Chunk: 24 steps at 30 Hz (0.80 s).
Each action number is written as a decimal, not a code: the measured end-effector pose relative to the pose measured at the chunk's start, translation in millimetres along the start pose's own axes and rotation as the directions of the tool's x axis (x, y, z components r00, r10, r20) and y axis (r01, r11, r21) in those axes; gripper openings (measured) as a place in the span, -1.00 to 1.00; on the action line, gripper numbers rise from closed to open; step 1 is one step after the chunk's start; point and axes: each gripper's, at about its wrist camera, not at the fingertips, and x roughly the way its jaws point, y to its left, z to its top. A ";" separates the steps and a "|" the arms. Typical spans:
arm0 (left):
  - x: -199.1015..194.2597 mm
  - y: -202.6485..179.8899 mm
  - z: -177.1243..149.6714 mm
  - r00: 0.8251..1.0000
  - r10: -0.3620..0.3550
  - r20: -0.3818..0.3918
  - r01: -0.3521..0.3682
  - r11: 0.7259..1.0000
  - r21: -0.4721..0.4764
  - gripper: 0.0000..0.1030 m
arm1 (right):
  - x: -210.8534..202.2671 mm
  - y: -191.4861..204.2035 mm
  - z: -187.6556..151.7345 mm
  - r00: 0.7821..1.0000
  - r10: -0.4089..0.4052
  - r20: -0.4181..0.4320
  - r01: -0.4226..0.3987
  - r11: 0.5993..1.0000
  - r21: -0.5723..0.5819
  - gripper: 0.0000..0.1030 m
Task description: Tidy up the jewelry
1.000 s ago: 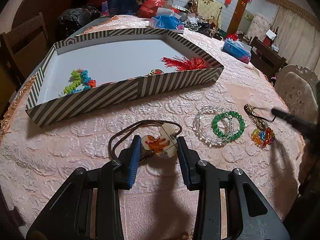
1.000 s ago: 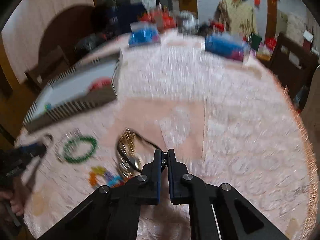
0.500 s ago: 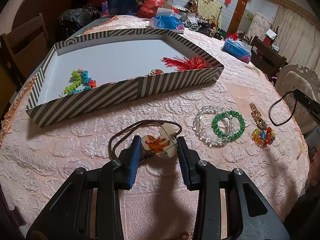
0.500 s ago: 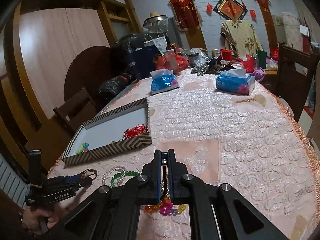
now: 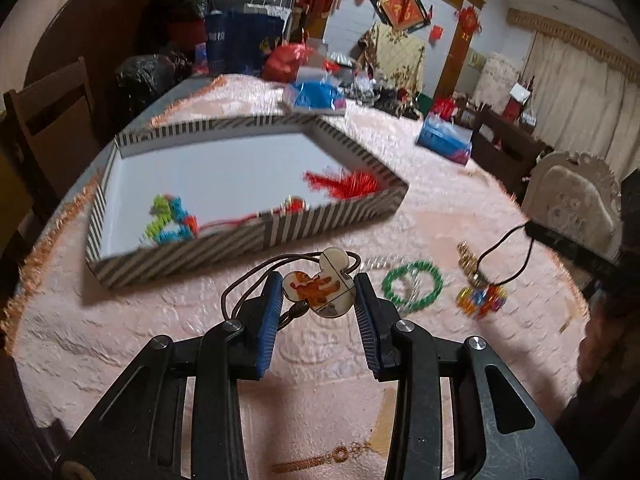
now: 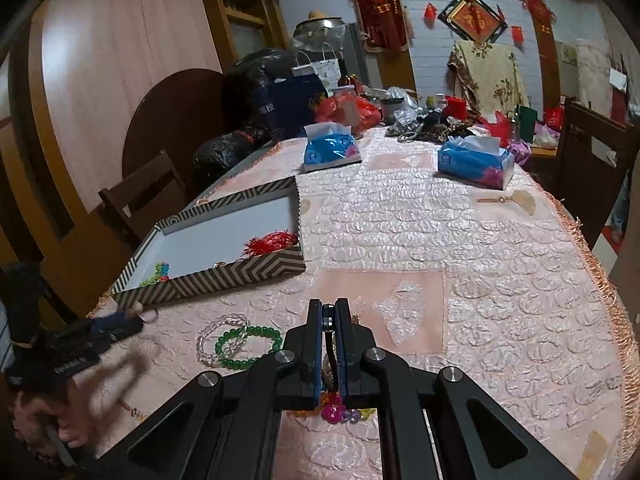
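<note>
My left gripper (image 5: pixel 318 304) is shut on a cream mouse-head pendant (image 5: pixel 320 286) with a brown cord, lifted above the cloth. My right gripper (image 6: pixel 330 318) is shut on the black cord of a gold charm necklace (image 5: pixel 472 268), whose coloured bead cluster (image 5: pixel 482 300) hangs below. A green bead bracelet (image 5: pixel 412 286) and a clear bead bracelet (image 6: pixel 218 338) lie overlapped on the cloth. The striped box (image 5: pixel 248 236) holds a red tassel (image 5: pixel 352 182) and a green-blue bead piece (image 5: pixel 170 220).
A pink embossed tablecloth (image 6: pixel 480 280) covers the table. Two blue tissue packs (image 6: pixel 330 152) (image 6: pixel 474 162) and cluttered bags stand at the far end. Wooden chairs (image 5: pixel 44 120) stand at the left; a white carved chair (image 5: pixel 572 200) at the right.
My left gripper has closed on the pendant and lifted it off the cloth. My right gripper has held its black cord and kept the necklace raised.
</note>
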 end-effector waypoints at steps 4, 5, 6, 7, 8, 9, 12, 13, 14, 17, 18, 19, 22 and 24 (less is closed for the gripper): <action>-15.3 -0.3 17.0 0.999 -0.001 0.047 0.001 1.000 0.007 -0.32 | 4.9 11.8 6.6 1.000 0.001 -0.018 -0.002 1.000 -0.017 -0.90; -19.5 1.3 23.8 0.998 0.003 0.064 -0.003 1.000 0.011 -0.32 | 6.0 14.9 8.8 1.000 0.006 -0.020 -0.006 1.000 -0.023 -0.90; -21.7 2.2 28.8 0.997 0.007 0.074 -0.008 1.000 0.015 -0.32 | 7.5 19.7 12.3 1.000 0.012 -0.020 -0.013 0.999 -0.034 -0.90; -23.1 4.2 34.3 0.996 0.015 0.085 -0.017 1.000 0.019 -0.32 | 8.6 24.5 15.7 1.000 0.013 -0.018 -0.014 0.999 -0.046 -0.90; -23.9 7.4 39.2 0.995 0.026 0.096 -0.028 0.999 0.020 -0.32 | 10.0 29.0 18.6 1.000 0.017 -0.018 -0.018 0.998 -0.055 -0.89; -23.7 10.4 43.6 0.994 0.037 0.104 -0.039 0.999 0.019 -0.32 | 11.9 33.4 22.5 1.000 0.023 -0.018 -0.024 0.998 -0.063 -0.89; -17.3 23.9 56.4 0.990 0.082 0.115 -0.084 0.996 0.011 -0.32 | 18.2 44.3 34.0 0.999 0.035 -0.008 -0.036 0.997 -0.073 -0.89; -13.4 28.9 59.3 0.989 0.094 0.113 -0.095 0.995 0.005 -0.32 | 20.7 47.3 37.2 0.999 0.046 -0.006 -0.046 0.996 -0.072 -0.90; -8.9 33.1 60.4 0.989 0.102 0.106 -0.102 0.995 0.000 -0.32 | 24.1 50.9 41.2 0.998 0.059 -0.007 -0.059 0.996 -0.073 -0.90; 8.9 53.4 61.4 0.987 0.138 0.086 -0.134 0.990 -0.043 -0.32 | 34.8 62.5 52.2 0.998 0.057 -0.011 -0.057 0.994 -0.090 -0.89; 14.4 59.2 60.3 0.986 0.150 0.075 -0.146 0.988 -0.060 -0.32 | 39.3 64.9 55.7 0.998 0.059 -0.020 -0.060 0.994 -0.090 -0.89; 18.4 64.5 58.0 0.984 0.165 0.067 -0.160 0.984 -0.075 -0.32 | 45.9 67.6 59.7 0.997 0.067 -0.033 -0.070 0.994 -0.083 -0.89; 31.4 83.7 52.5 0.980 0.194 0.036 -0.188 0.973 -0.136 -0.32 | 60.6 73.0 69.6 0.998 0.044 -0.045 -0.047 0.996 -0.077 -0.90; 34.2 89.2 48.8 0.980 0.195 0.026 -0.190 0.971 -0.149 -0.32 | 67.6 74.8 76.3 0.998 0.053 -0.041 -0.056 0.996 -0.064 -0.90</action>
